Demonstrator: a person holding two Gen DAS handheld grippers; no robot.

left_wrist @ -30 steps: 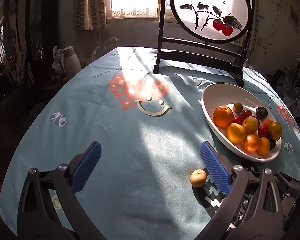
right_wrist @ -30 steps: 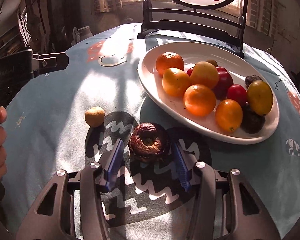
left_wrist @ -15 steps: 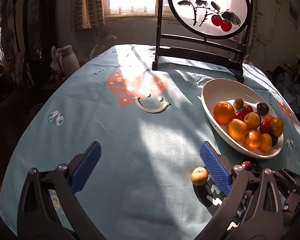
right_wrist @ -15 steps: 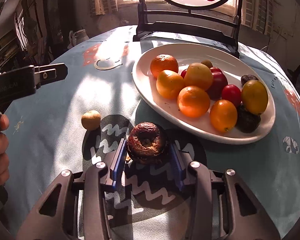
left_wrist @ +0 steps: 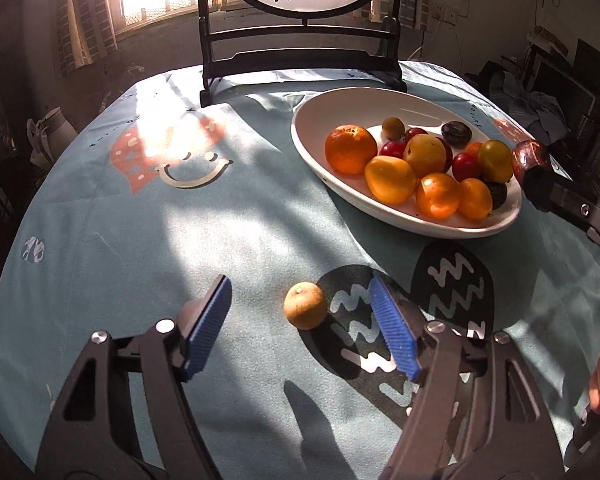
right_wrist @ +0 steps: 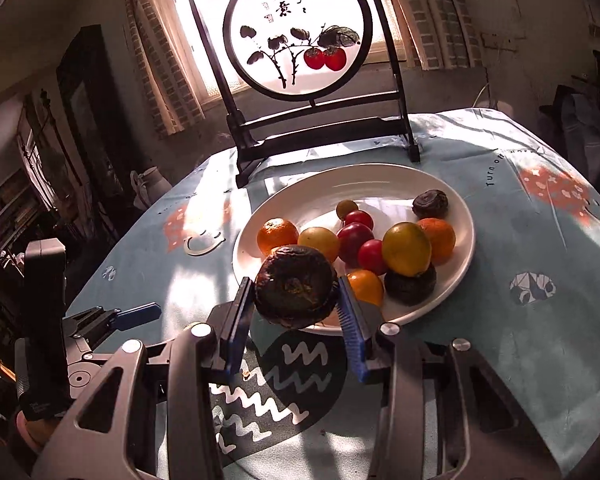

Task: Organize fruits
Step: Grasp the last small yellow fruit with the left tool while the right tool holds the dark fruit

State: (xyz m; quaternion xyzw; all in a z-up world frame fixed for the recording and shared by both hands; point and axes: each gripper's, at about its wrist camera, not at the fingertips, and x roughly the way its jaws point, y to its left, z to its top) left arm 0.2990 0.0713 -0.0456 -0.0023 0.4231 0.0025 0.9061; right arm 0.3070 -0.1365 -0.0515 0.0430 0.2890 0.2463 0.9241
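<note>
Item: dark wrinkled fruit, clamped in right gripper, held above near rim of white plate.
Item: small tan fruit on tablecloth, w/in wide-open left gripper, nearer its 3 o'clock finger.
Risk: soft fruit (looks overripe) may squash; dropped at rim, could roll off or dislodge the pile.
</note>
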